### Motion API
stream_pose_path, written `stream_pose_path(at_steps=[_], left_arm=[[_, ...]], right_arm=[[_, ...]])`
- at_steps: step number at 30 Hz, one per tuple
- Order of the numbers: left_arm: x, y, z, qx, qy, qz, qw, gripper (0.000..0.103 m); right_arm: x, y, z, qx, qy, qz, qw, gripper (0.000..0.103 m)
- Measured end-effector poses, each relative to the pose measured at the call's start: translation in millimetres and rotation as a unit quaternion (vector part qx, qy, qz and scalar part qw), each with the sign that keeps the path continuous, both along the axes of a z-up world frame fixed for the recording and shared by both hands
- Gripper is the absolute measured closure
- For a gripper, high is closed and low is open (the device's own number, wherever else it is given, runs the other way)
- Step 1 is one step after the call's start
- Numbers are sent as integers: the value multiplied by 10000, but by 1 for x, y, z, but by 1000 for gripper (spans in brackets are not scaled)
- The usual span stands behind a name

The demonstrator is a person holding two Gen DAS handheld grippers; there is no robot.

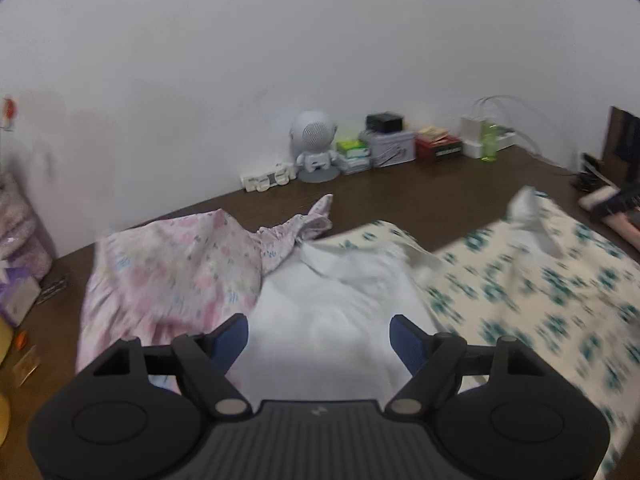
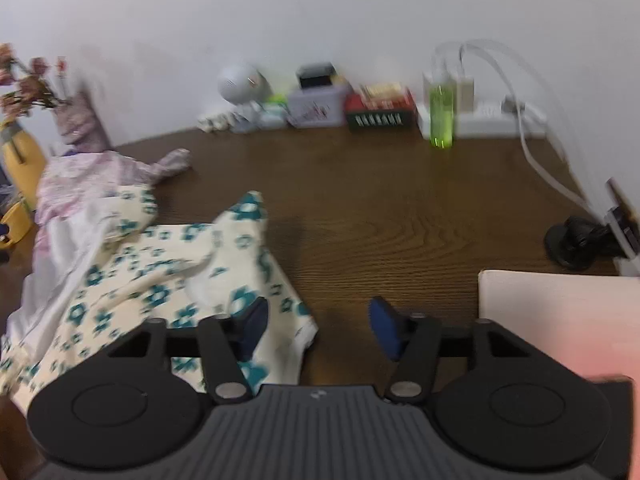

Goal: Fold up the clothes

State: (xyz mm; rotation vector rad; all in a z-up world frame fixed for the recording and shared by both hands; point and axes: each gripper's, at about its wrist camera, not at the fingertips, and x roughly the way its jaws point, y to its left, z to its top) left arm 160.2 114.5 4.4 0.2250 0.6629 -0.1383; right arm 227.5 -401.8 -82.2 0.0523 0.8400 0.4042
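- Left tongs (image 1: pixel 319 336) spread wide, holding nothing, over the white cloth (image 1: pixel 320 308).
- Right tongs (image 2: pixel 318 326) spread too, flowered shirt (image 2: pixel 168 280) under the left finger.

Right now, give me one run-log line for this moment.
left hand-held gripper: open, over white garment | right hand-held gripper: open, at teal-print garment edge | nothing gripped | pink floral garment: unfolded

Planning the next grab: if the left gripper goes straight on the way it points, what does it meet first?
Probably the white garment lying right ahead of the open left gripper, between the pink floral garment and the teal-flowered one; depth is unclear.
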Motion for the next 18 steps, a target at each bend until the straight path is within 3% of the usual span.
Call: stream_pose_path(at_steps=[5,9,10,11,12,14,15,16,18], left_arm=[[82,-7,-29,390,508,323,9974,26],[106,1,-48,379,887,474,9942,32],[107,4,-51,290,942,452,9941,47],[107,8,-53,197,997,429,9939,83],[106,11,-55,80,1075,431,9932,101],[102,18,-58,77,1056,479,9932,101],[99,21,-59,81,1043,503,9932,101],[98,27,-59,52,1042,559,9930,101],[95,41,-60,-45,1022,702,9923,101]], right_arm=[[24,20,-23,-60,264,358,9990,50],[28,36,-32,-163,345,655,9971,50],[29,39,-32,-154,339,698,9969,50],[30,42,-33,-143,328,738,9966,50],[30,45,-34,-132,318,779,9964,50],[31,52,-34,-92,322,915,9952,61],[31,56,-34,-71,325,985,9946,77],[31,61,-34,-128,304,1038,9941,87],[29,70,-34,-265,241,1097,9933,92]])
